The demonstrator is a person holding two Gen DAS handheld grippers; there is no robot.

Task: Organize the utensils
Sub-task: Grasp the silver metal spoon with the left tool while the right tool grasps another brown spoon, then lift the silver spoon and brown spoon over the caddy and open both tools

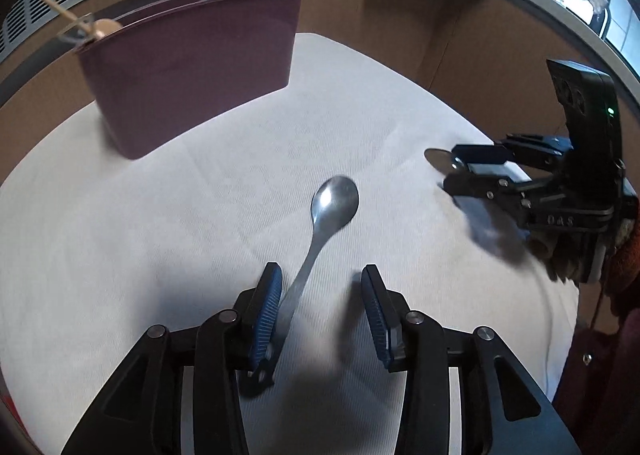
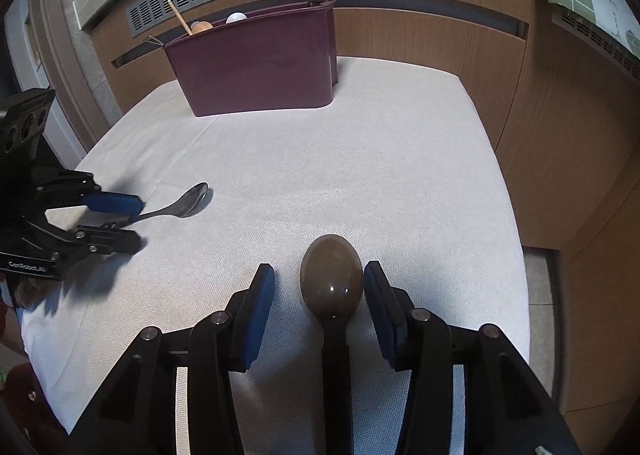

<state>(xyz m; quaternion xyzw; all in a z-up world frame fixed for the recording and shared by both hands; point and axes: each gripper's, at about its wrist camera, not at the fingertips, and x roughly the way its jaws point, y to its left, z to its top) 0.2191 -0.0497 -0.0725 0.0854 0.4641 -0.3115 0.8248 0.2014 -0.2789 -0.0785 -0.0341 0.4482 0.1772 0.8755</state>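
Steel spoon (image 1: 334, 201) between released left hand-held gripper (image 1: 322, 287), brown spoon (image 2: 332, 281), seemingly unclamped, within released right hand-held gripper (image 2: 319, 275).

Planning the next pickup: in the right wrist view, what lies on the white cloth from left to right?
left gripper → metal spoon → maroon utensil holder → brown spoon between the open right gripper fingers.

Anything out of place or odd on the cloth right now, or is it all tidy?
Two spoons lie loose on the white cloth instead of in the maroon holder: a metal spoon between the left tool's open jaws and a brown spoon between the right tool's. Nothing looks spilled or damaged.
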